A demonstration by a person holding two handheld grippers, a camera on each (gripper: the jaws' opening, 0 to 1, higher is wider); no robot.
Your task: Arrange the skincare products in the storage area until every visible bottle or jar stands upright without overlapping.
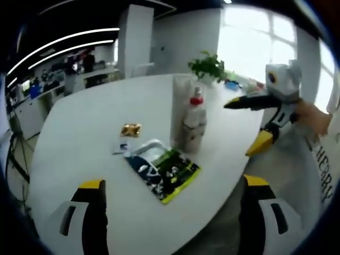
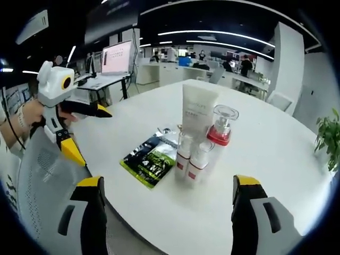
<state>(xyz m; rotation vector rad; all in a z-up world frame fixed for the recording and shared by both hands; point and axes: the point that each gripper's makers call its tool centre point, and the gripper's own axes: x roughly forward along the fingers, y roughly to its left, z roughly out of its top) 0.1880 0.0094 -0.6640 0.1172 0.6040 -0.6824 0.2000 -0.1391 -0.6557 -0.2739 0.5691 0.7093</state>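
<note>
white round table (image 2: 276, 159), landmark: tall white tube (image 2: 198, 114) standing upright near its middle; red-capped bottle (image 2: 220, 131) standing just beside it; two small bottles (image 2: 192, 159) standing against the tube's base; green-black sachet (image 2: 150, 158) lying flat nearby. left gripper (image 1: 172, 212) and right gripper (image 2: 170, 212) hovering at the table's edge, jaws spread apart, holding nothing.

White tube (image 2: 197, 112) stood upright on table w/ clear-capped, red-collared bottle (image 2: 220, 129) just beside it; two small white bottles w/ red bands (image 2: 192, 159) stood touching in front. Green-black sachet (image 2: 150, 159) lay flat nearby.
</note>
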